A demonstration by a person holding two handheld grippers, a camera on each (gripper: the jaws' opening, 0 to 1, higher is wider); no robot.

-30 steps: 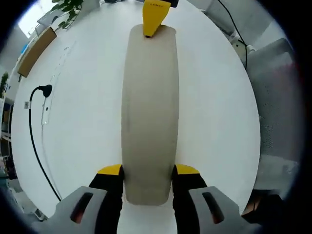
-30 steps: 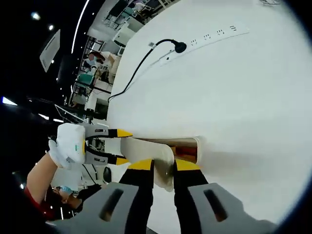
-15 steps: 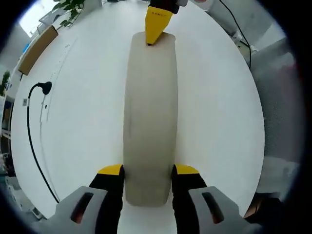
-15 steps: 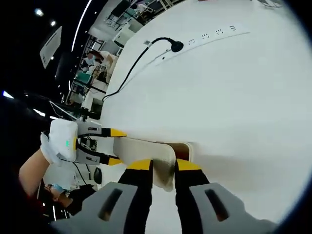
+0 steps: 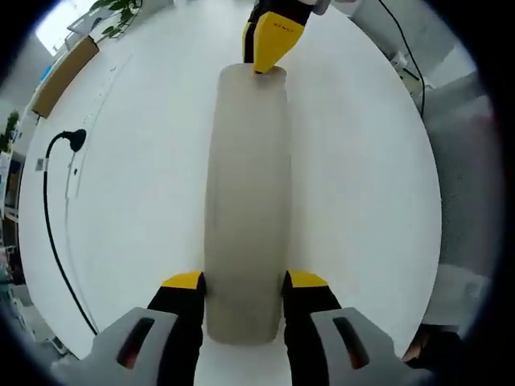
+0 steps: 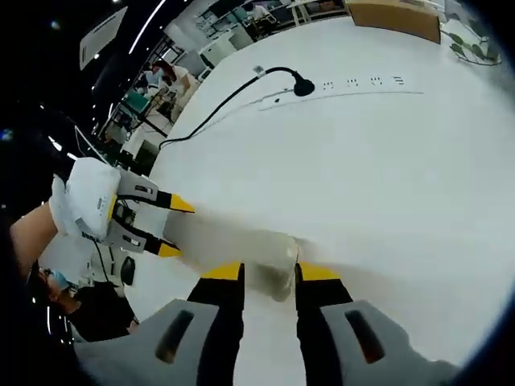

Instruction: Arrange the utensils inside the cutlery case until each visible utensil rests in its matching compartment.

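Observation:
A long beige cutlery case (image 5: 248, 185) lies over the white table (image 5: 137, 209), lid side up, so nothing inside it shows. My left gripper (image 5: 245, 280) is shut on its near end, a yellow pad against each side. At the far end, the yellow jaw of my right gripper (image 5: 273, 40) bites the case's edge. In the right gripper view the case (image 6: 225, 241) runs leftward from my right gripper (image 6: 268, 272), which is shut on its end. My left gripper (image 6: 173, 227) holds the other end, with a white-gloved hand (image 6: 84, 201) behind it.
A black plug (image 5: 75, 141) and its cable trail along the table's left side, plugged into a white power strip (image 6: 354, 84). A wooden box (image 5: 64, 72) and a plant (image 5: 113, 8) stand at the far edge. A grey mesh chair (image 5: 467, 161) is beyond the right edge.
Both views have rolled with the hands. The brown inside that showed at the case's end in the right gripper view is now hidden. The right gripper's jaw looks larger in the left gripper view.

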